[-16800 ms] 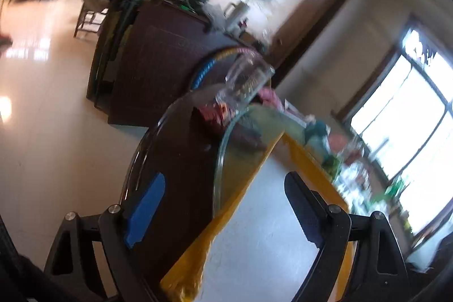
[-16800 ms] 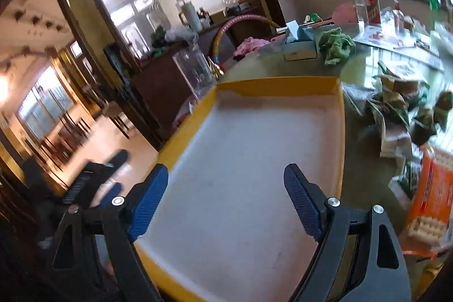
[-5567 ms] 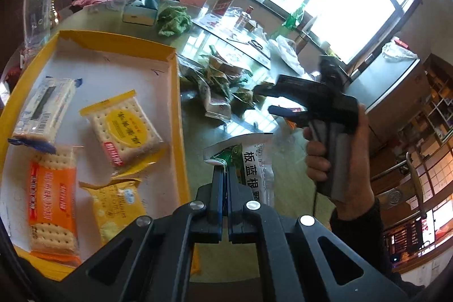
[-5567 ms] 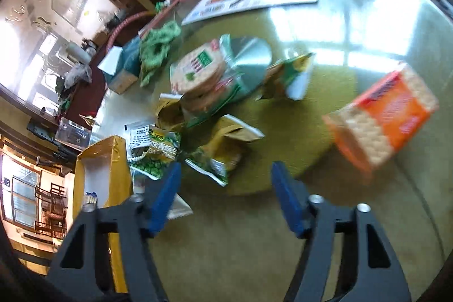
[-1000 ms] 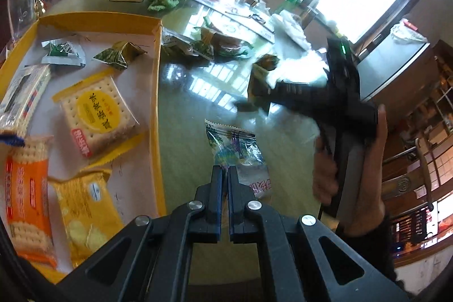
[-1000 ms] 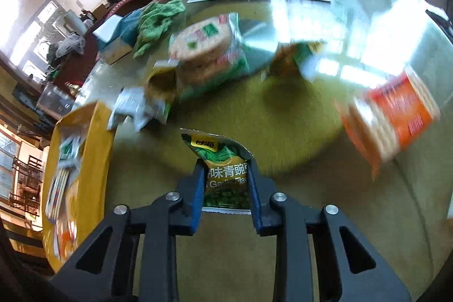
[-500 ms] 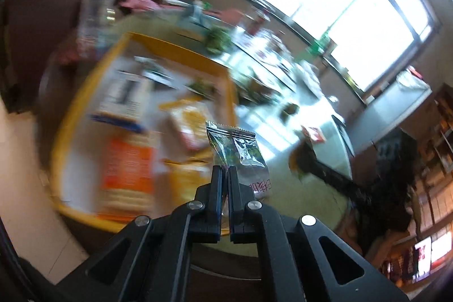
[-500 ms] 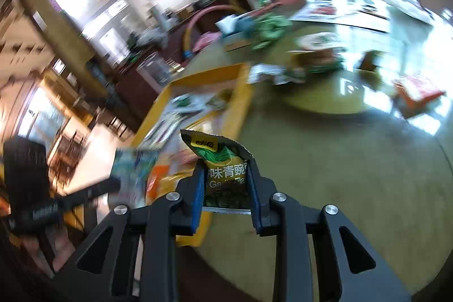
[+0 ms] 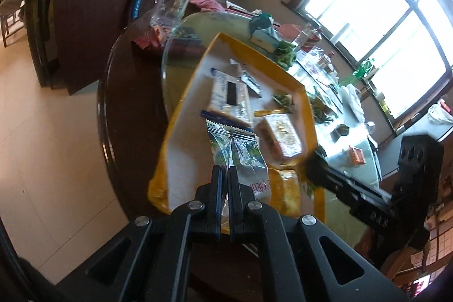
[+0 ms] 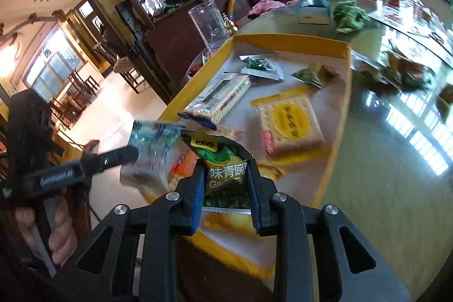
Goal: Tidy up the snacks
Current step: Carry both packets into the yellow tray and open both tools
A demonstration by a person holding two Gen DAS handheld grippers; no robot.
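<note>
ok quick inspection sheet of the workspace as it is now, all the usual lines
surface: round glass-topped table, yellow tray at its edge
job's things: clear snack packet and green pea packet held above tray; cracker packs lying in tray
clutter: clear plastic jar, green cloth, tissue box, loose packets on the table
grippers: left gripper shut on clear snack packet; right gripper shut on green pea packet
cables: nothing seen
surroundings: window, dark cabinet
</note>
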